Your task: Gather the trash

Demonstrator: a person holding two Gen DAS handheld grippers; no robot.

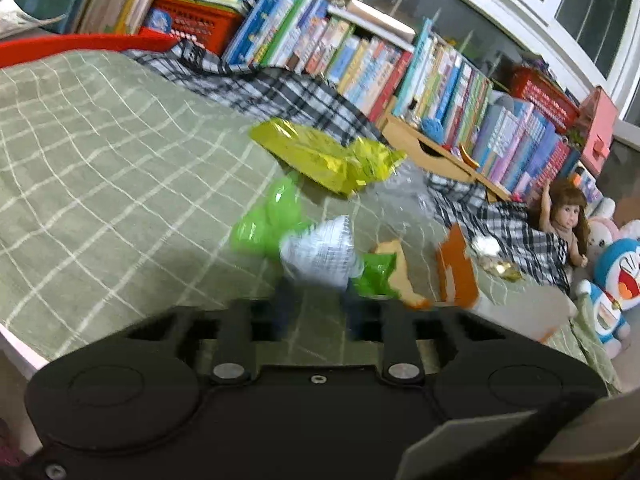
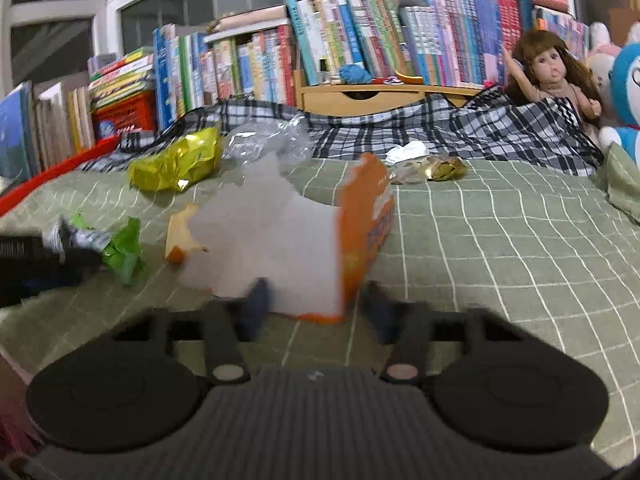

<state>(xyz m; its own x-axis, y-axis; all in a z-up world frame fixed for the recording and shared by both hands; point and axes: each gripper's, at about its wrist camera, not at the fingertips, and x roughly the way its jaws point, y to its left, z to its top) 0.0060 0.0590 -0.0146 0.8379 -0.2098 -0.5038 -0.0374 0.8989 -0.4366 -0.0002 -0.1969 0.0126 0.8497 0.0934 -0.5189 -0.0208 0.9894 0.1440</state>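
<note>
Your left gripper (image 1: 316, 300) is clamped on the green wrapper (image 1: 320, 256). Just right of that wrapper, your right gripper (image 2: 316, 304) grips the torn orange box (image 2: 304, 236).

The bedspread (image 2: 500, 240) was sage green with a thin white grid – behind it a blanket (image 2: 400, 128) in black-and-white plaid. One wrapper (image 1: 324, 156) shone yellow-gold, another (image 1: 264, 220) bright green; the torn carton (image 2: 360, 216) was orange outside, white inside.
</note>
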